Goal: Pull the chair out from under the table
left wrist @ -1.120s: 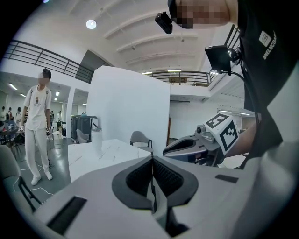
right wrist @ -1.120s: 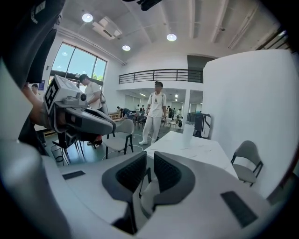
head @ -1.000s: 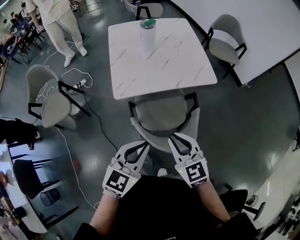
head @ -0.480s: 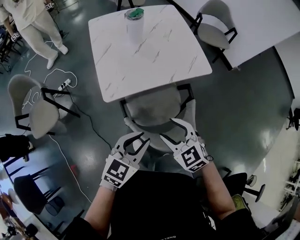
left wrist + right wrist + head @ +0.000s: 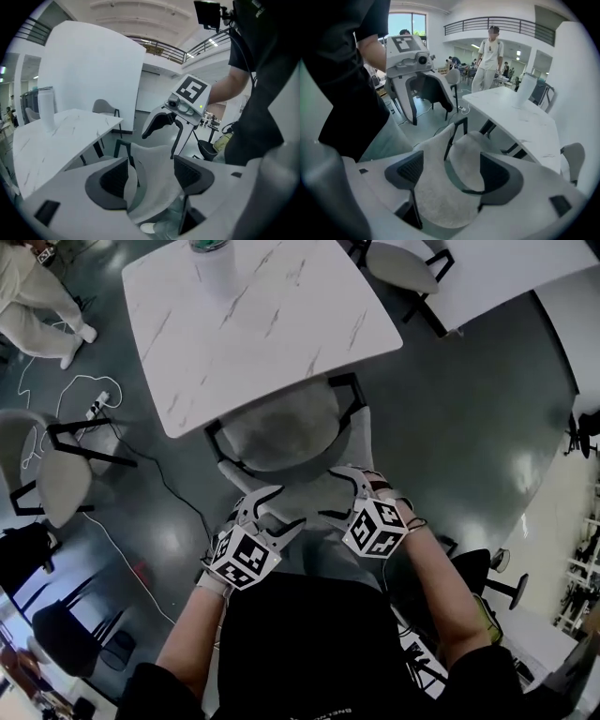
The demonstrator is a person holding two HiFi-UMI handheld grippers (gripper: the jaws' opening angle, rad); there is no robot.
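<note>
A grey fabric chair (image 5: 281,432) with a black frame stands with its seat partly under the white marble table (image 5: 253,324). My left gripper (image 5: 272,510) and right gripper (image 5: 330,495) sit side by side at the top of its backrest (image 5: 305,498). Both sets of jaws have just been opening and now stand wide. In the left gripper view the backrest edge (image 5: 152,187) lies between the pads of the left gripper (image 5: 151,176) without being pressed. The right gripper (image 5: 450,173) likewise straddles the backrest (image 5: 436,197). A white tumbler (image 5: 46,108) stands on the table.
A second grey chair (image 5: 56,474) stands to the left, beside a cable and a power strip (image 5: 94,409) on the dark floor. A person (image 5: 37,296) stands at the upper left. Another chair (image 5: 403,268) and a white table (image 5: 506,268) are at the upper right.
Both grippers have dropped from in front of my body down onto the chair's backrest. Their jaws went from shut to wide open. The chair has not moved.
</note>
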